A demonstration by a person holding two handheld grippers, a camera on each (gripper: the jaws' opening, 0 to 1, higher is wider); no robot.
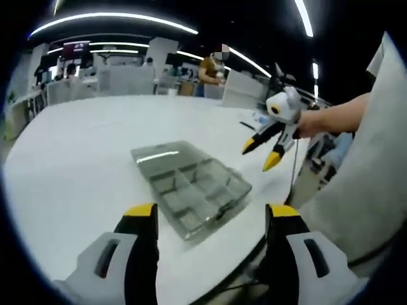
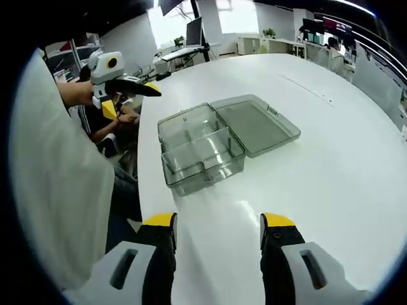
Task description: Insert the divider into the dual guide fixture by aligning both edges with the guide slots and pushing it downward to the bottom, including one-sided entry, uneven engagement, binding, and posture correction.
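A clear plastic compartment box lies on the white table with its lid folded open flat beside it. Thin clear dividers stand inside it, splitting it into several cells. My left gripper is open and empty, hovering short of the box's near corner. My right gripper comes in from the right, raised above the table, jaws apart and empty. In the right gripper view the box and lid lie ahead of my open right gripper. The left gripper hangs at the upper left, off the table's edge.
The table's curved edge runs just left of the box, beyond it a seated person. A sleeve covers the left side. Desks, screens and a standing person are far behind. Bare tabletop spreads to the right.
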